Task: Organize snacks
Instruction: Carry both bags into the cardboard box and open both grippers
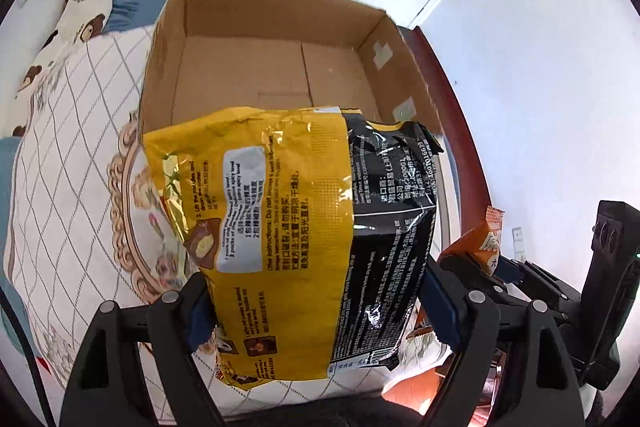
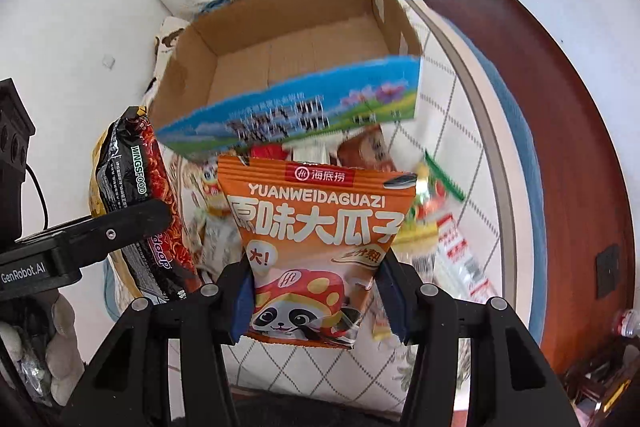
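My left gripper (image 1: pixel 316 283) is shut on a yellow and black noodle packet (image 1: pixel 304 227), held up in the air in front of an open cardboard box (image 1: pixel 272 15). The box's floor shows bare. My right gripper (image 2: pixel 316 267) is shut on an orange sunflower seed packet (image 2: pixel 316 227), its blue pads pressing both side edges. That packet also hangs in front of the box (image 2: pixel 280 11), whose near wall is printed blue. The noodle packet (image 2: pixel 136 187) shows at the left of the right wrist view. The orange packet (image 1: pixel 486 247) peeks in at the right of the left wrist view.
The box rests on a bed with a white checked quilt (image 1: pixel 80 187). Several loose snack packets (image 2: pixel 436 227) lie on the quilt below the orange packet. A bear-print pillow (image 1: pixel 84 11) lies at the far left. Red-brown floor (image 2: pixel 560 107) runs along the bed's right side.
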`<action>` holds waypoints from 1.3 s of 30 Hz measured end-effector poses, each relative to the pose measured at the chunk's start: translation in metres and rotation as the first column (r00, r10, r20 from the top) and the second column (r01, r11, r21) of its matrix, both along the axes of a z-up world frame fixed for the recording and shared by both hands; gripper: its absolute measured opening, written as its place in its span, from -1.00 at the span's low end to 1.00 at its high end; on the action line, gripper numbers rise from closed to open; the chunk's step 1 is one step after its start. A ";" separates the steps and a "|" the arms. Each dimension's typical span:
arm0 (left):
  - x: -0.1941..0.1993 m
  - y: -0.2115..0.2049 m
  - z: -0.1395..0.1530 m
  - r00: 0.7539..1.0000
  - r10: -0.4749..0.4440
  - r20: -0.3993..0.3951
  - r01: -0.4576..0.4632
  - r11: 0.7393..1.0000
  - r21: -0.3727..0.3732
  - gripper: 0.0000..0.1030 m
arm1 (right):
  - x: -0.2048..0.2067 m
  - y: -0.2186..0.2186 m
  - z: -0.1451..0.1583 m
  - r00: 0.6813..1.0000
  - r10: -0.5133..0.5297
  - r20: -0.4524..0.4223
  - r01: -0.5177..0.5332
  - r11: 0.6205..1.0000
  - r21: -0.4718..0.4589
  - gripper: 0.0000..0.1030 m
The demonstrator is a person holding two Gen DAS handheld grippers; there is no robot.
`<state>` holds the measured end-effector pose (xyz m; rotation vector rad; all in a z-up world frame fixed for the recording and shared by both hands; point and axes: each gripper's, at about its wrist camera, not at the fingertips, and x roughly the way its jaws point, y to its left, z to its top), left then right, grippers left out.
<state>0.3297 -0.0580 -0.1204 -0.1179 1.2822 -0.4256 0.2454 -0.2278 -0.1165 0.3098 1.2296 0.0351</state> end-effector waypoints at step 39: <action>0.294 -0.046 -0.115 0.962 0.100 -0.254 -0.055 0.983 0.177 0.72 | 0.344 0.000 -0.142 0.939 0.224 -0.261 -0.257 0.962 -0.098 0.82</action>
